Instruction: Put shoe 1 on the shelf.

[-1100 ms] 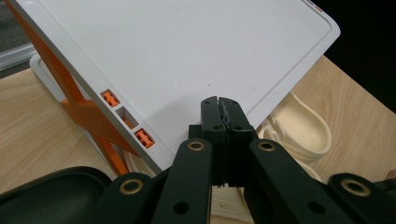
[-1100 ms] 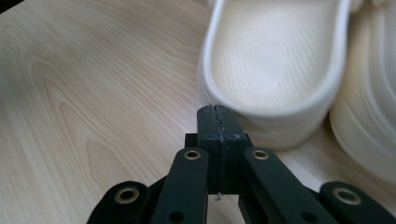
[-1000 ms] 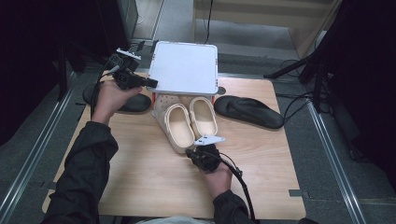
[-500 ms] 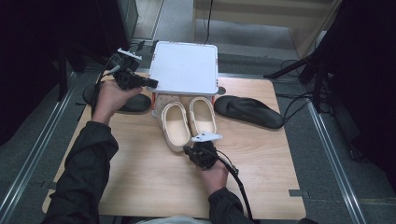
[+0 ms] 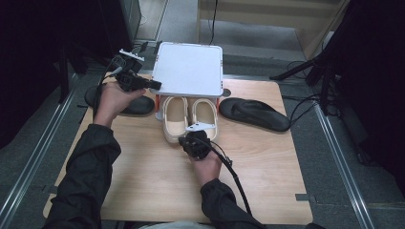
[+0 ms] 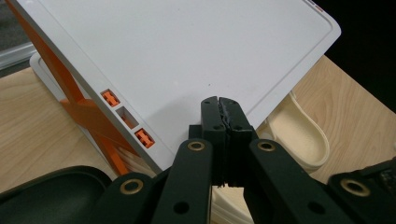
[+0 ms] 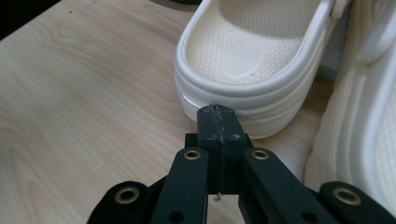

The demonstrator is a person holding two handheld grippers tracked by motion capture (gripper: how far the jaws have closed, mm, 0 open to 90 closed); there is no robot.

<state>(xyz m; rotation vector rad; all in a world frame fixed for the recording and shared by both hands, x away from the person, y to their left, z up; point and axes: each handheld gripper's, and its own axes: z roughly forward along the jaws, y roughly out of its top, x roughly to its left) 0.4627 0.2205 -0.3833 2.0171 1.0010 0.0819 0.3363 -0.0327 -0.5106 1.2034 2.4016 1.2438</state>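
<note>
White rack (image 5: 191, 67) hides cream clogs' (image 5: 175, 125) toes

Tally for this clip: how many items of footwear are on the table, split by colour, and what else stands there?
Cream clogs: 2
Black sandals: 2
White rack with orange legs: 1
Total: 5
</note>
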